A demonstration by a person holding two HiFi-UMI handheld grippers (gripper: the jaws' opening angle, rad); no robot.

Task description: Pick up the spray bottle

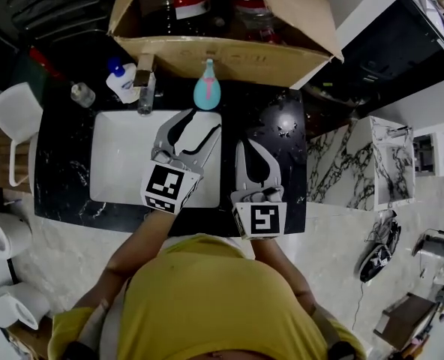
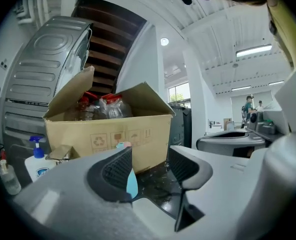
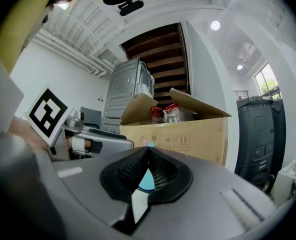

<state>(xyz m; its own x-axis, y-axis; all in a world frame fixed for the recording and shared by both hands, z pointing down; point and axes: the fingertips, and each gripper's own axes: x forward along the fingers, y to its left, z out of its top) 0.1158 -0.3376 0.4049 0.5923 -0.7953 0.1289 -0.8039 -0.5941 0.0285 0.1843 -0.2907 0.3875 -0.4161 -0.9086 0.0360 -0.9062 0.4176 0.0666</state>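
Note:
A teal bottle with a pink nozzle (image 1: pixel 207 90) stands on the black counter (image 1: pixel 64 163) just in front of a cardboard box (image 1: pixel 229 55). My left gripper (image 1: pixel 194 128) is open over the white sink (image 1: pixel 121 163), its tips a short way from the bottle and nothing between them. In the left gripper view the teal bottle (image 2: pixel 132 181) peeks out behind the left finger of the left gripper (image 2: pixel 150 166). My right gripper (image 1: pixel 250 147) is shut and empty, to the right of the sink. Ahead of the right gripper (image 3: pixel 149 153) a sliver of the teal bottle (image 3: pixel 147 180) shows.
A white bottle with a blue spray head (image 1: pixel 121 80) and a small clear bottle (image 1: pixel 82 94) stand left of the faucet (image 1: pixel 145 88). The open box holds several red-capped items. A white chair (image 1: pixel 16 118) is at the left, and floor lies beyond the counter's right edge.

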